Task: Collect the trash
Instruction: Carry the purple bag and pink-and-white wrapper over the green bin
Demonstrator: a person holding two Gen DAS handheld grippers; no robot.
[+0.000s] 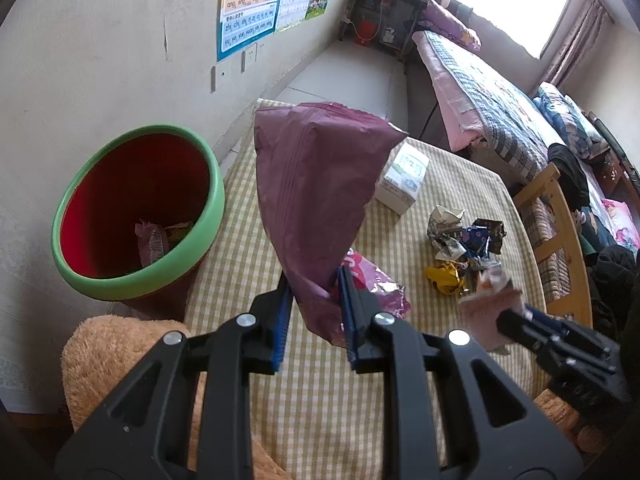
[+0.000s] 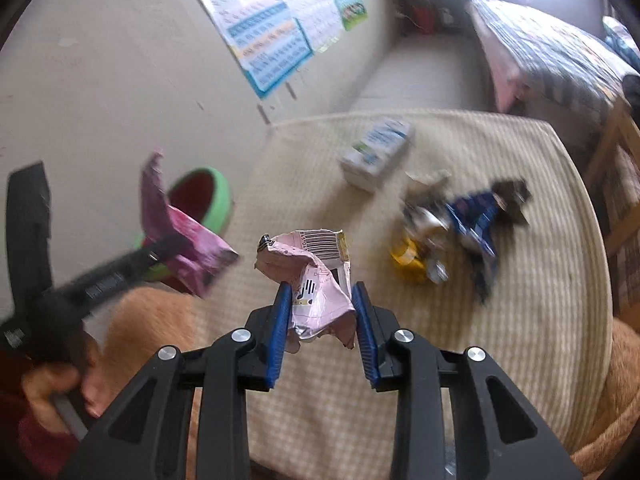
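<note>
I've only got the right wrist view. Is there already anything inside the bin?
Observer: Yes, a crumpled pinkish wrapper lies at the bottom of the red bin.
Operator: Is the left bag over the bin's mouth?
Observer: No. The purple bag, clamped in the left hand-held gripper, is above the checked tablecloth, beside the bin.
Operator: Anything hidden behind it?
Observer: A pink foil packet lies on the cloth behind the bag.

The worktop cloth [image 1: 320,380] was checked in beige and cream. The bin [image 1: 136,212] was red inside with a green rim. One wrapper [image 1: 316,200] was plain mauve; the other [image 2: 316,276] was pale pink (with a black barcode). The tongs [image 1: 314,312] had blue pads on black arms.
</note>
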